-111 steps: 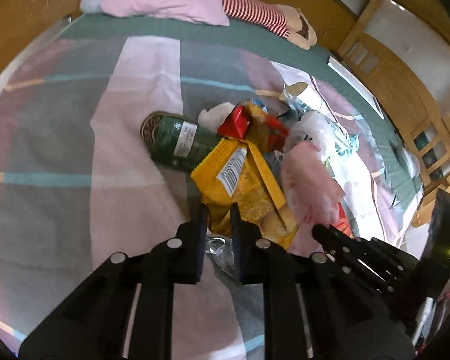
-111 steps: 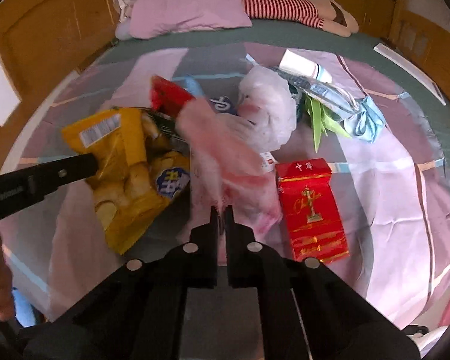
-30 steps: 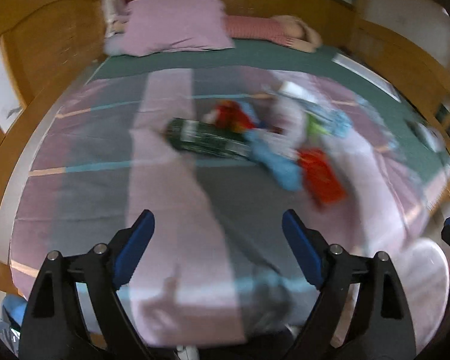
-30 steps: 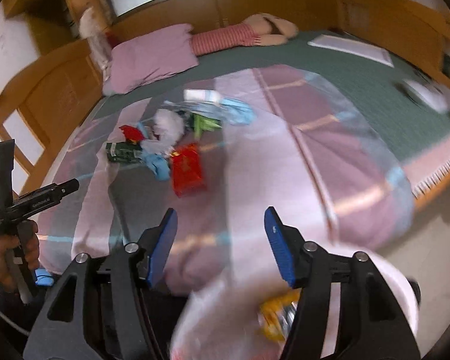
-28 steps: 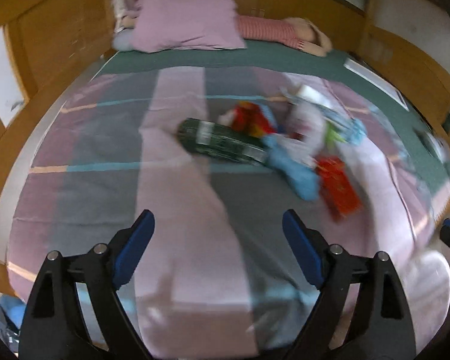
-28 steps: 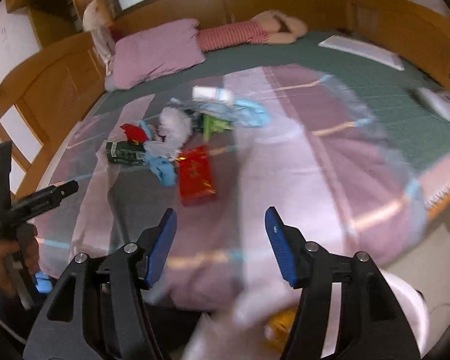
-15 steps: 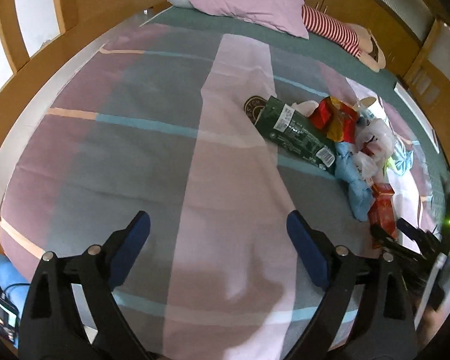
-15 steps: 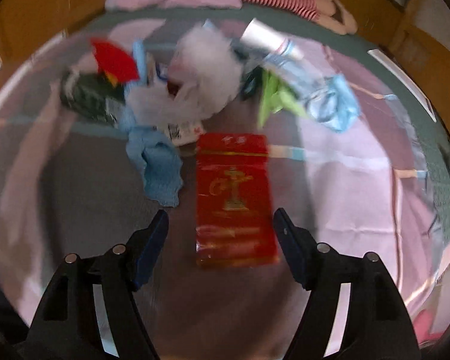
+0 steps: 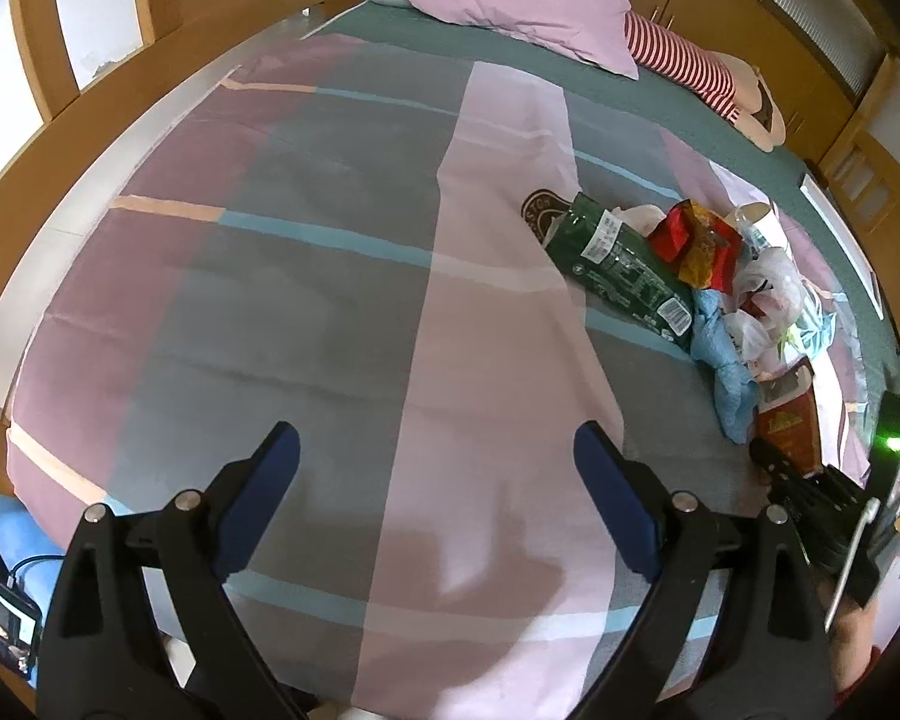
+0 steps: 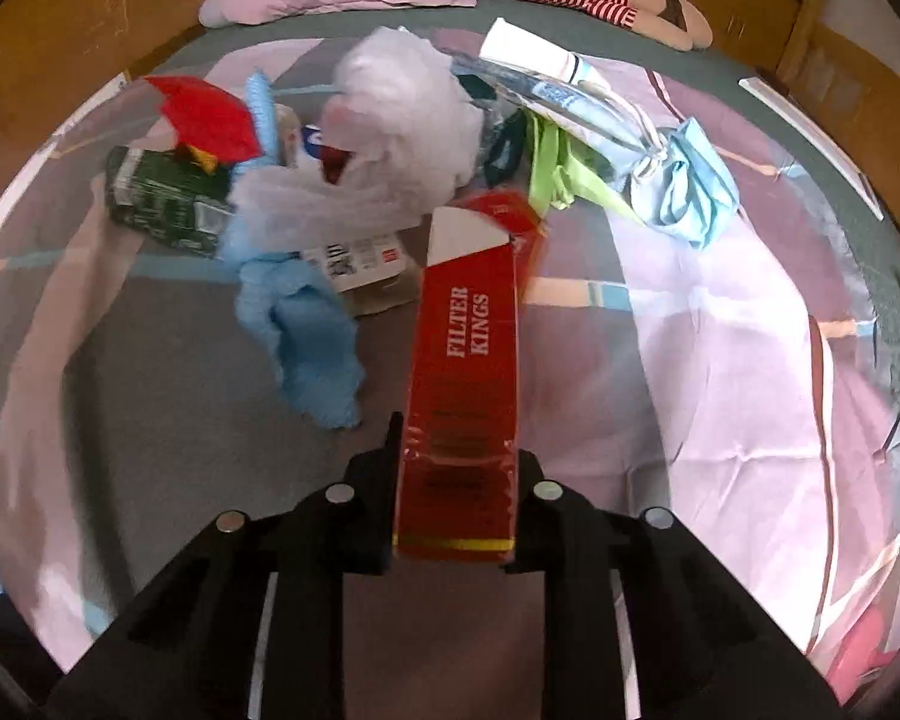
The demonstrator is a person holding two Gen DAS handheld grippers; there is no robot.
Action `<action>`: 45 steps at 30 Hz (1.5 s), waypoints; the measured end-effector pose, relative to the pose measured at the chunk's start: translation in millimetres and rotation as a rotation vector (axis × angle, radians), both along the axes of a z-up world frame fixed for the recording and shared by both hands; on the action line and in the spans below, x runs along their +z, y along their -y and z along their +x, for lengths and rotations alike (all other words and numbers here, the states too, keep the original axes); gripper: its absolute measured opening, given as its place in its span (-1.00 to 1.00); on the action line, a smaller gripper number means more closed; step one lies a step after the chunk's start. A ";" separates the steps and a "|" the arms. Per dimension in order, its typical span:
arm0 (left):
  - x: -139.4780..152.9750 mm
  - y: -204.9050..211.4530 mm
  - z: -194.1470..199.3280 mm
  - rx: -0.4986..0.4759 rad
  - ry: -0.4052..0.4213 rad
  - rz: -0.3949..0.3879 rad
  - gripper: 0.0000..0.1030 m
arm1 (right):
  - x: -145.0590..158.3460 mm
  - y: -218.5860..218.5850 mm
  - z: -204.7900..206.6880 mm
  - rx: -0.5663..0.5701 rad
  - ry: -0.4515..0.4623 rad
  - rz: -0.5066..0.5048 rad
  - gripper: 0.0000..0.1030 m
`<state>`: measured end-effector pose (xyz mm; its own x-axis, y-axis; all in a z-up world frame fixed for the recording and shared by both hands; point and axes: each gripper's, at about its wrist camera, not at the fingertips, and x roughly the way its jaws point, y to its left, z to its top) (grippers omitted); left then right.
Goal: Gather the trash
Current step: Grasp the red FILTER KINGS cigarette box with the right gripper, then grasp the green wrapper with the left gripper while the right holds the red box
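The right gripper (image 10: 453, 480) has just been closing and now clamps the near end of the red carton (image 10: 462, 384), one pad on each long side, so the box stands on its narrow edge between the fingers with its far end pointing at the heap. Gripping it across the slim side is probably the only hold the jaws could span. Whether the far end rests on the bed cover (image 10: 720, 360) or is clear of it I cannot tell from this blurred view.

The left gripper (image 9: 438, 480) hangs over bare striped cover with its jaws spread wide and nothing between them (free, most likely, for the next piece).

The rest of the trash lies bunched together beyond the carton: a green packet (image 9: 618, 264), a red and yellow wrapper (image 9: 699, 246), a white plastic bag (image 10: 402, 114), a blue cloth (image 10: 309, 336) and a tube (image 10: 540, 57). A pink pillow (image 9: 522, 0) sits well apart at the head of the bed.
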<state>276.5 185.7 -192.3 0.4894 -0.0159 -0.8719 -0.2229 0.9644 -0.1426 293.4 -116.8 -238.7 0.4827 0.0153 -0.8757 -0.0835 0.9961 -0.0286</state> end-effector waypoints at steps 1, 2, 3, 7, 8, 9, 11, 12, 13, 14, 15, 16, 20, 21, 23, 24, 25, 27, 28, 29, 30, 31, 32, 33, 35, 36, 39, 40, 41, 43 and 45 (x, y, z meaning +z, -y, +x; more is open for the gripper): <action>-0.5 -0.7 -0.2 0.002 -0.001 -0.003 0.79 | 1.0 0.2 -2.9 0.001 -0.003 0.018 -0.53; -0.8 -1.5 0.4 0.004 -0.002 -0.007 0.79 | 2.4 -1.0 -5.1 0.003 -0.006 0.031 -0.53; -0.6 -3.5 0.9 0.007 -0.004 -0.014 0.79 | 4.5 -1.8 -7.6 0.001 -0.011 0.043 -0.53; 8.7 -15.2 12.9 0.030 0.020 -0.031 0.79 | 16.0 -8.1 -27.1 0.017 -0.025 0.102 -0.53; 12.5 -17.0 18.8 0.023 0.035 -0.031 0.79 | 20.9 -12.2 -35.1 0.030 -0.019 0.103 -0.54; 16.5 -19.0 25.6 0.009 0.062 -0.033 0.79 | 27.2 -15.1 -42.9 0.045 -0.008 0.106 -0.54; 17.3 -22.0 40.0 0.004 0.094 -0.041 0.79 | 39.8 -18.0 -53.1 0.059 0.020 0.116 -0.54; 14.9 -23.5 47.6 0.006 0.097 -0.068 0.79 | 46.8 -19.9 -58.8 0.059 0.037 0.126 -0.54; 12.9 -24.7 55.1 0.005 0.099 -0.098 0.79 | 52.5 -22.0 -64.8 0.057 0.050 0.143 -0.54; 10.2 -24.6 63.4 0.002 0.103 -0.134 0.79 | 56.9 -25.2 -72.4 0.056 0.057 0.156 -0.54; 7.0 -22.9 73.6 -0.007 0.115 -0.175 0.79 | 61.4 -27.6 -78.8 0.058 0.064 0.171 -0.54; 4.3 -20.2 82.7 -0.019 0.127 -0.206 0.78 | 64.2 -28.8 -82.6 0.060 0.066 0.178 -0.54; -5.2 2.2 114.7 -0.092 0.172 -0.254 0.78 | 73.9 -29.3 -99.4 0.073 0.068 0.182 -0.54; -8.1 11.4 125.8 -0.138 0.182 -0.267 0.78 | 77.8 -26.4 -102.8 0.069 0.073 0.178 -0.54; -13.4 22.5 140.0 -0.180 0.180 -0.286 0.79 | 82.9 -21.7 -108.1 0.058 0.076 0.182 -0.53; -16.4 24.7 144.2 -0.184 0.172 -0.294 0.79 | 84.7 -17.6 -111.4 0.051 0.077 0.183 -0.53; -21.3 26.5 148.7 -0.185 0.161 -0.312 0.79 | 86.2 -15.3 -113.2 0.046 0.078 0.178 -0.53; -34.5 28.6 154.0 -0.174 0.124 -0.366 0.76 | 87.6 -9.2 -116.5 0.036 0.080 0.175 -0.53; -39.1 28.7 152.6 -0.177 0.110 -0.387 0.45 | 87.5 -7.2 -116.6 0.028 0.080 0.177 -0.53; -43.4 29.7 152.6 -0.191 0.087 -0.410 -0.03 | 87.0 -5.0 -115.4 0.022 0.079 0.182 -0.53; -46.2 33.3 152.4 -0.213 0.048 -0.404 -0.16 | 86.3 -3.7 -115.1 0.015 0.077 0.188 -0.53; -45.5 36.5 148.9 -0.228 0.033 -0.373 -0.36 | 85.7 -3.4 -115.3 0.009 0.076 0.193 -0.53; -44.7 37.7 144.1 -0.239 0.033 -0.360 -0.44 | 84.9 -3.1 -115.1 0.005 0.074 0.199 -0.53; -39.3 39.4 135.3 -0.259 0.039 -0.361 -0.47 | 85.5 -3.8 -116.3 0.005 0.075 0.202 -0.53; -28.3 38.3 118.8 -0.265 0.045 -0.359 -0.57 | 86.1 -8.1 -116.6 0.002 0.081 0.205 -0.53; -23.8 36.8 112.5 -0.266 0.050 -0.362 -0.60 | 86.1 -8.6 -116.7 0.002 0.084 0.208 -0.53; -3.2 25.7 90.8 -0.259 0.082 -0.380 -0.76 | 86.1 -7.9 -116.6 0.005 0.085 0.223 -0.53; 5.0 19.2 81.7 -0.238 0.096 -0.360 -0.78 | 86.2 -7.0 -116.9 0.007 0.086 0.225 -0.53; 10.2 12.7 75.0 -0.224 0.107 -0.350 -0.79 | 86.5 -7.8 -117.6 0.010 0.088 0.226 -0.53; 18.9 -5.7 49.7 -0.181 0.124 -0.337 -0.79 | 86.6 -6.8 -117.6 0.018 0.089 0.223 -0.53; 14.0 -17.7 30.8 -0.137 0.090 -0.318 -0.78 | 84.0 -7.9 -115.8 0.023 0.086 0.216 -0.53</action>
